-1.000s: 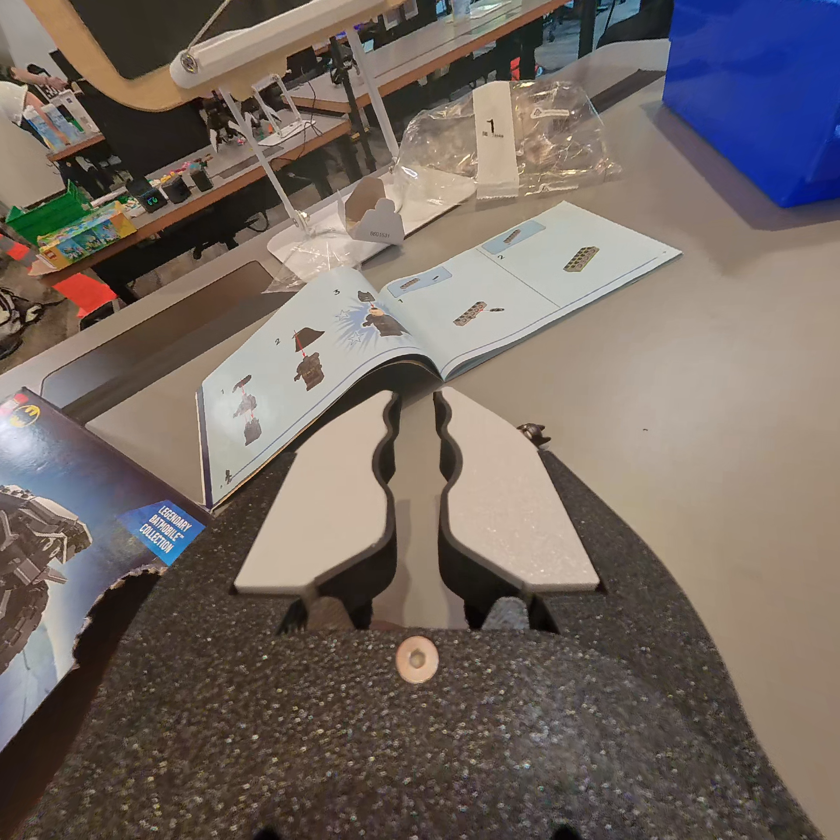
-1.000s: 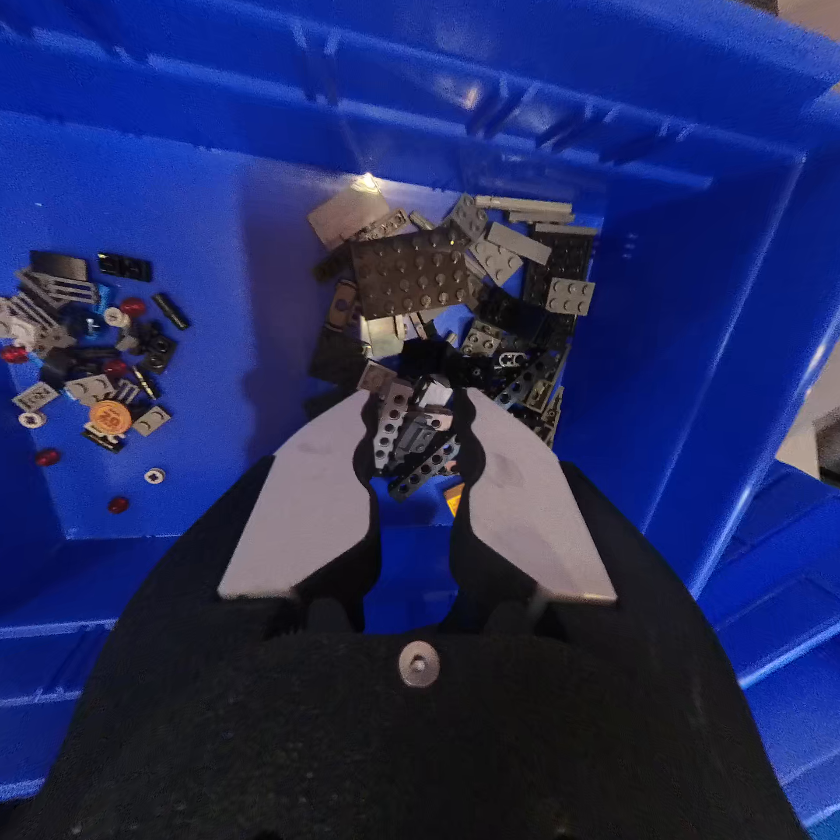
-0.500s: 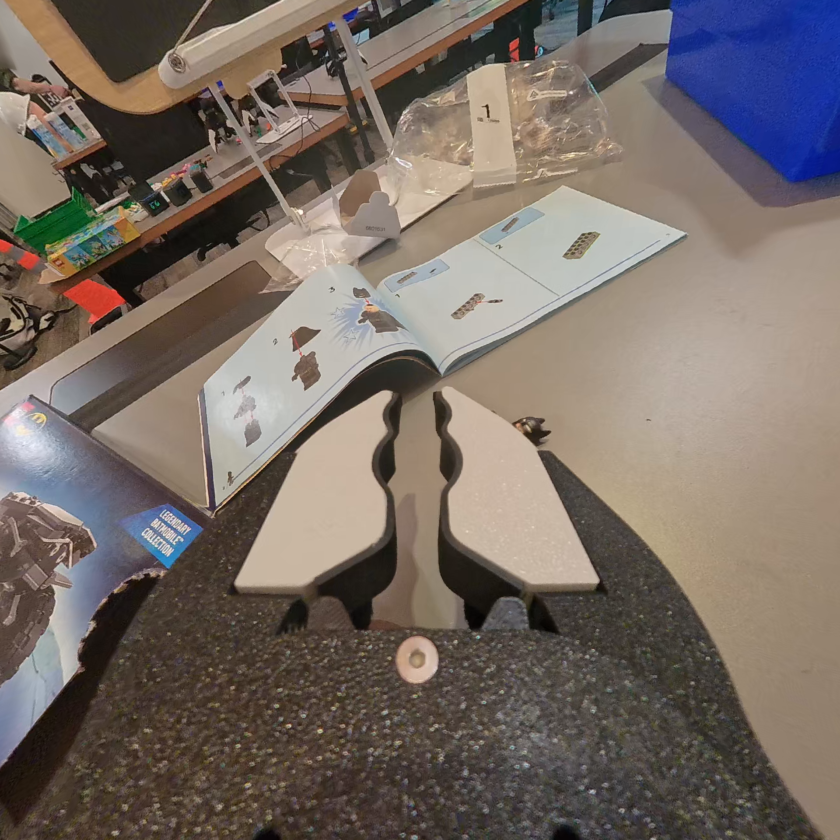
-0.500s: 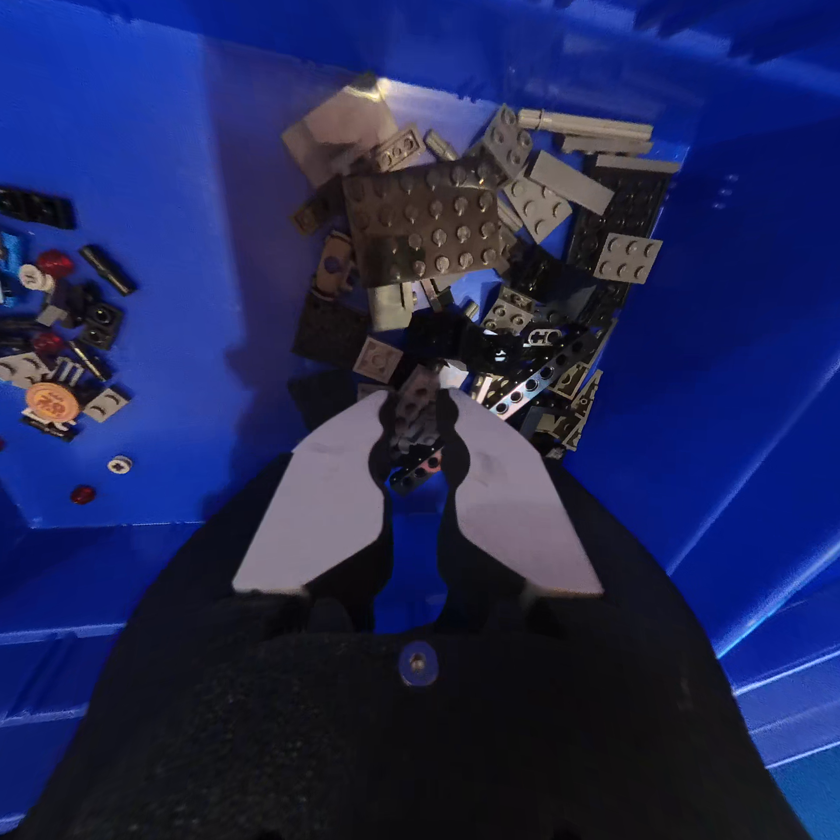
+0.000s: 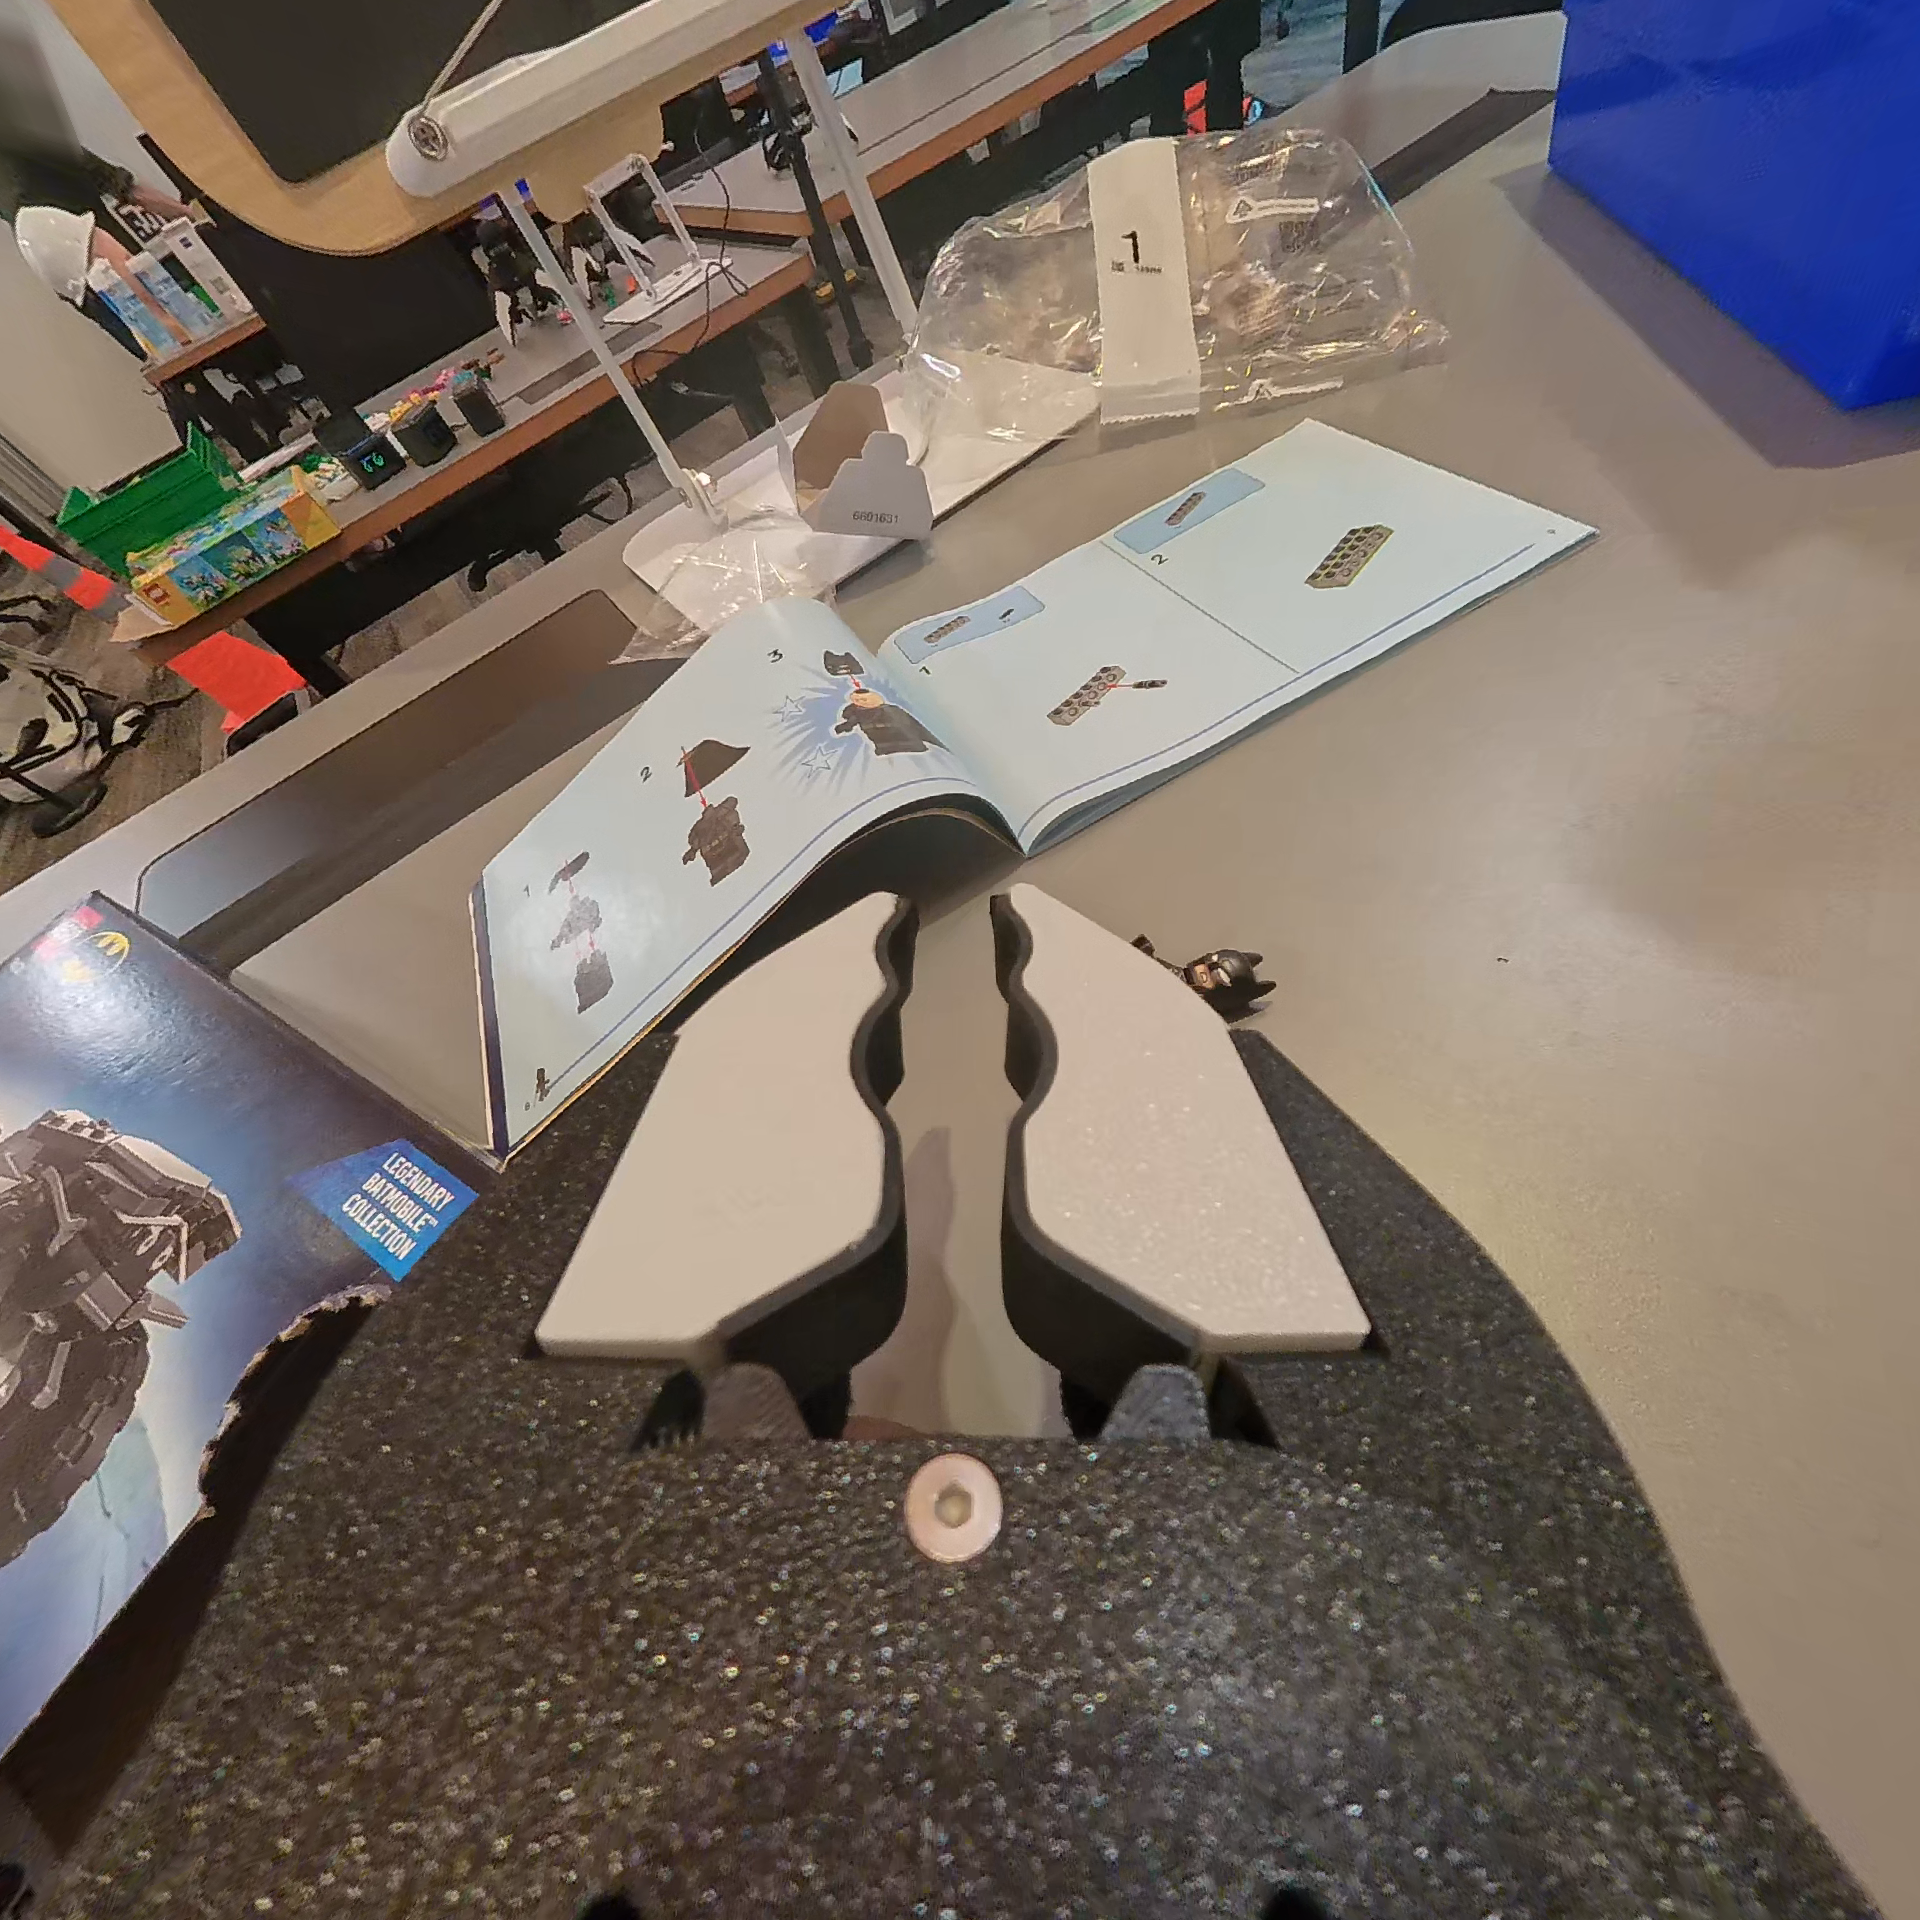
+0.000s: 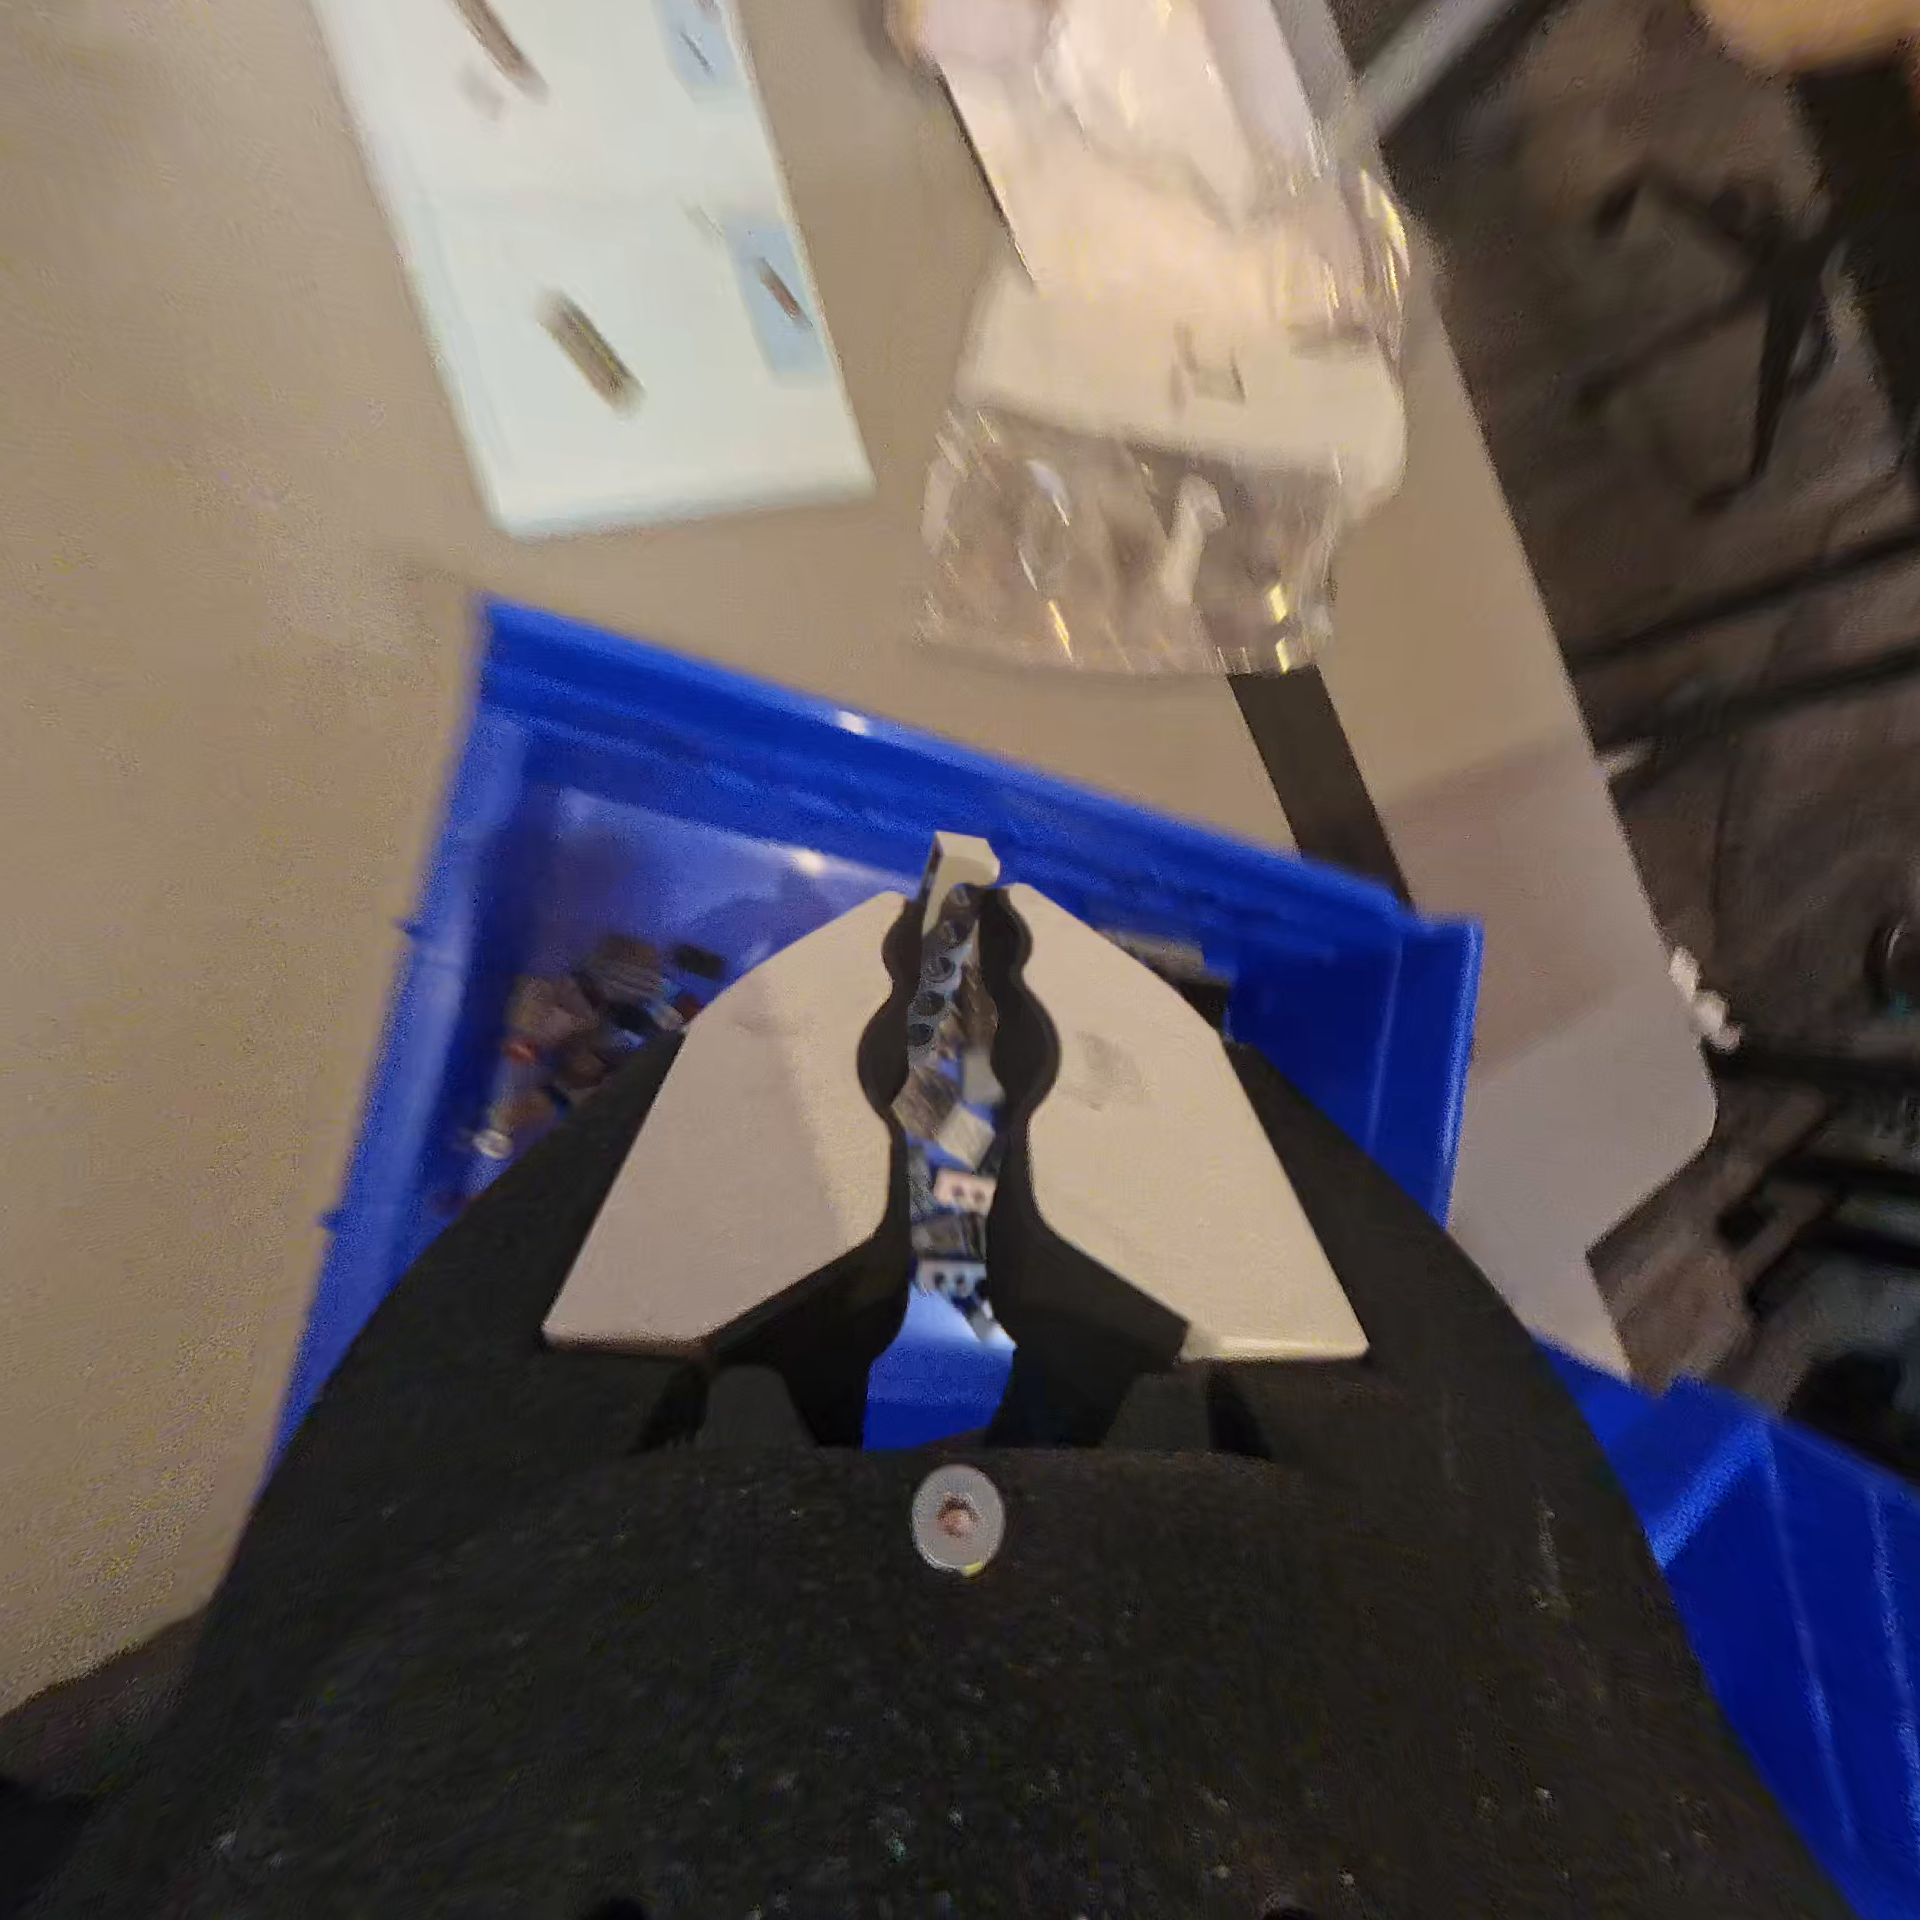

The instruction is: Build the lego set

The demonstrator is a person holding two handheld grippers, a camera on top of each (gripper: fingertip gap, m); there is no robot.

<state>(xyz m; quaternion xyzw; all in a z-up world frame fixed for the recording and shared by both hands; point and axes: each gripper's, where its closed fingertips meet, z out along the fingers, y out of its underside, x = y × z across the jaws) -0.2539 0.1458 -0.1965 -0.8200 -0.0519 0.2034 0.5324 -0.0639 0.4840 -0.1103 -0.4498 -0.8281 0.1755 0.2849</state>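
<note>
In the right wrist view my right gripper (image 6: 951, 904) is shut on a long grey Lego brick with holes along its side (image 6: 961, 868). The brick's end pokes out past the fingertips. The gripper holds it above the blue bin (image 6: 831, 748), where loose dark and grey pieces (image 6: 592, 1018) lie. The view is blurred by motion. In the left wrist view my left gripper (image 5: 951, 909) is open with a narrow gap and nothing between its fingers. It hovers over the grey table just in front of the open instruction booklet (image 5: 1143, 665). A small black minifigure (image 5: 1216, 971) lies beside its right finger.
The set's dark box (image 5: 156, 1143) lies at the left. A clear plastic bag (image 5: 1195, 281) lies behind the booklet, and the blue bin (image 5: 1745, 177) stands at the far right. The booklet (image 6: 603, 260) and bag (image 6: 1143, 416) also show beyond the bin, near the table's edge. My right fingertips sit around 40 centimeters from my left ones.
My right gripper closed on the grey holed brick in the bin's pile and lifted it up out of the bin, swinging the view towards the table. My left gripper stayed almost still.
</note>
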